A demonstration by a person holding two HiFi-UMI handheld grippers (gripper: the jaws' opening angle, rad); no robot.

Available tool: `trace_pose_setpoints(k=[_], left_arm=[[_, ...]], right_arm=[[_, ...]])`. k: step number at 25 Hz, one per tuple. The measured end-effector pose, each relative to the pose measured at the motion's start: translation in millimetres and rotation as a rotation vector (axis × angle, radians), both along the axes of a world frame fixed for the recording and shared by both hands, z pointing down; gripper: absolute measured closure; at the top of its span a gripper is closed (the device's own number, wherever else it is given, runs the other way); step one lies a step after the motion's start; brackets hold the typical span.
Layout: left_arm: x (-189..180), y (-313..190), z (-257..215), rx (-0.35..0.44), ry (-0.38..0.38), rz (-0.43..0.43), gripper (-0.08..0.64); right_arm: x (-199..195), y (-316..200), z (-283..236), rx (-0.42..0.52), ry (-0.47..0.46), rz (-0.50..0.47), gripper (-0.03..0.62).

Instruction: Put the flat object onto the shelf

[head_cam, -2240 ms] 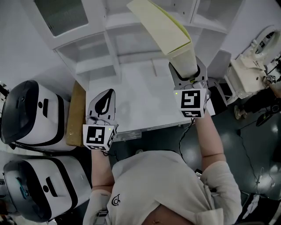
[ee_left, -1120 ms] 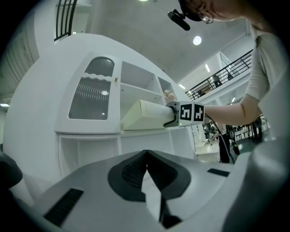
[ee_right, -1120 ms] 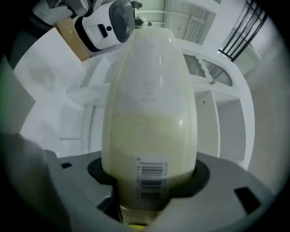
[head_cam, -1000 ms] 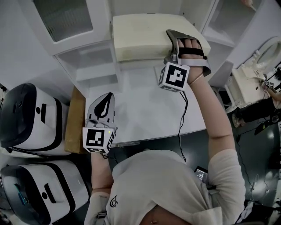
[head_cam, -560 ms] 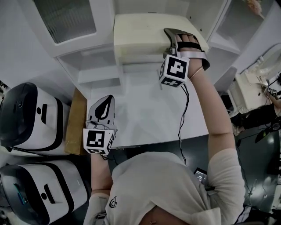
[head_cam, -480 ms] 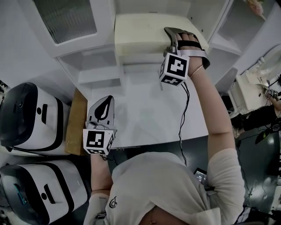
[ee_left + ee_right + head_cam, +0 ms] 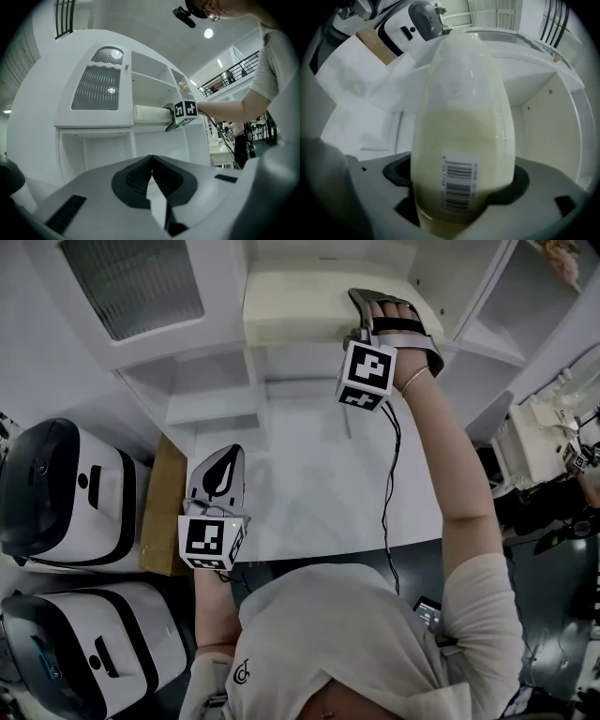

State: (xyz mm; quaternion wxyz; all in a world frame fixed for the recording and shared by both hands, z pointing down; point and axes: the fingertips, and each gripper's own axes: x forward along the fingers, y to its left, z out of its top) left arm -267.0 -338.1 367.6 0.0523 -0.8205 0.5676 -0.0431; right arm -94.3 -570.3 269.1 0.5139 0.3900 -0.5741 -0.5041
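Right gripper (image 7: pixel 459 178) has just been opening its jaws, which now stand slack around the flat object (image 7: pixel 295 301), a pale cream slab with a barcode label. It lies flat in an open compartment of the white shelf (image 7: pixel 309 357), beside a ribbed-glass door (image 7: pixel 131 287). Left gripper (image 7: pixel 217 470), clenched and empty, sits over the white table (image 7: pixel 309 484), near two black-and-white machines (image 7: pixel 56 488).

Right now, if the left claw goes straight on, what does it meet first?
Likely the shelf unit, low on its front. Nothing shows in between, though depth is hard to judge.
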Motion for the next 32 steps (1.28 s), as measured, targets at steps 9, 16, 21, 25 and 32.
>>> trace_pose_setpoints(k=[9, 16, 21, 25, 32], left_arm=[[5, -20, 1, -0.005, -0.011, -0.012, 0.546], [0, -27, 4, -0.014, -0.007, -0.038, 0.546], [5, -26, 4, -0.018, -0.009, -0.027, 0.546], [6, -24, 5, -0.024, -0.016, -0.016, 0.546], [7, -16, 1, -0.013, -0.014, 0.009, 0.546]], right_arm=[[-4, -34, 7, -0.042, 0.016, -0.005, 0.105], [-5, -46, 5, -0.009, 0.017, 0.0, 0.077], [-6, -47, 2, 0.012, 0.021, 0.001, 0.061], [-4, -43, -1, 0.04, 0.045, -0.006, 0.046], [-1, -6, -13, 0.049, -0.018, -0.021, 0.049]])
